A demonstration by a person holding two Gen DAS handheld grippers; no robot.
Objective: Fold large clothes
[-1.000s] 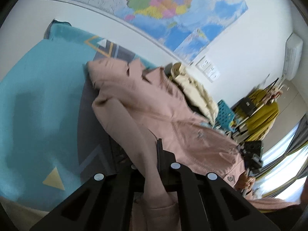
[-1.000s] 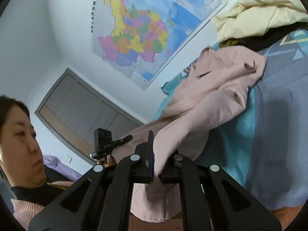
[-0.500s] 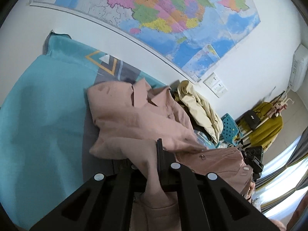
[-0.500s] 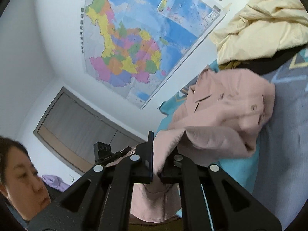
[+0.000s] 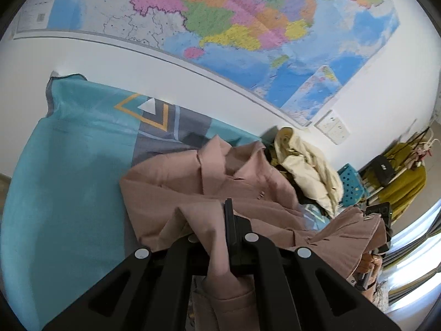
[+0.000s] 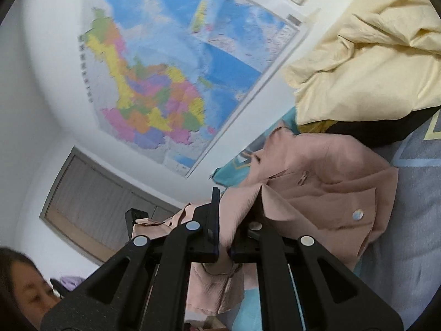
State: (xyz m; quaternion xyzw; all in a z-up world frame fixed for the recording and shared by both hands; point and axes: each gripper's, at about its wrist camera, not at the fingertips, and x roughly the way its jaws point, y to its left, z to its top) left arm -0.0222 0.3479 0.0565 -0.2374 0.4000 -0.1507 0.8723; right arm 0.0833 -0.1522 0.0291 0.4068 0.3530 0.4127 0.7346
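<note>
Since a second ago, both grippers have carried the dusty-pink buttoned cloth jacket's lower part toward its collar. Left gripper and right gripper each clamp pink fabric; mid-fold, the next move likely calls for laying the hem down evenly on the teal patterned bedspread.

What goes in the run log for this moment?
left gripper: shut on pink coat | right gripper: shut on pink coat | fold: underway

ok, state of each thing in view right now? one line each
pink coat: partly folded over itself on the bed, lower edge lifted by both grippers
left gripper: shut on coat fabric
right gripper: shut on coat fabric
cream garment: crumpled in a heap by the wall, unfolded
bedcover: spread flat under the coat
map: hanging on the wall
</note>
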